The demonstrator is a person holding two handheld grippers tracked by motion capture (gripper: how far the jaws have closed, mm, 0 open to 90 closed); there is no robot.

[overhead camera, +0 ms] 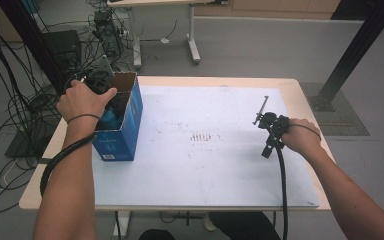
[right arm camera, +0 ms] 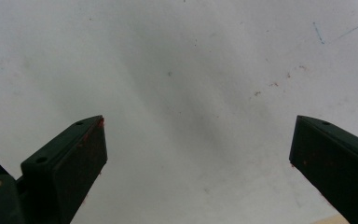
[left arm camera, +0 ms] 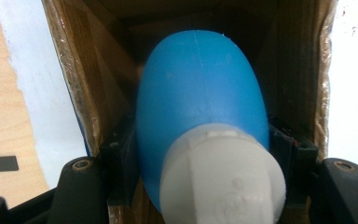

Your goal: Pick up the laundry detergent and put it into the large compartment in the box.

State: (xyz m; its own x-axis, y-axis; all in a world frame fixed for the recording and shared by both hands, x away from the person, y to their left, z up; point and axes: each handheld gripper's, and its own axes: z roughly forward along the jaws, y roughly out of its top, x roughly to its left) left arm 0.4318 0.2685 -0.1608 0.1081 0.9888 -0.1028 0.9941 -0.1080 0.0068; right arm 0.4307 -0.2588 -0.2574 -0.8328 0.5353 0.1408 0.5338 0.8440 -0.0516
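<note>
Clamped between the jaws of the left gripper (left arm camera: 200, 154), a blue bottle (left arm camera: 200, 93) with a white cap (left arm camera: 221, 179) is held inside the open blue cardboard box (overhead camera: 122, 132) at the table's left. Over the white mat (overhead camera: 205, 150) at the right, the right gripper (right arm camera: 198, 154) is held with jaws wide apart.

No legible text, brand, number or sign anywhere. Small pale label patch at 6 o'clock on the front face of the blue box (overhead camera: 116, 145), too blurred to read. Faint raised marks on the white cap (left arm camera: 221, 177), undecipherable.
</note>
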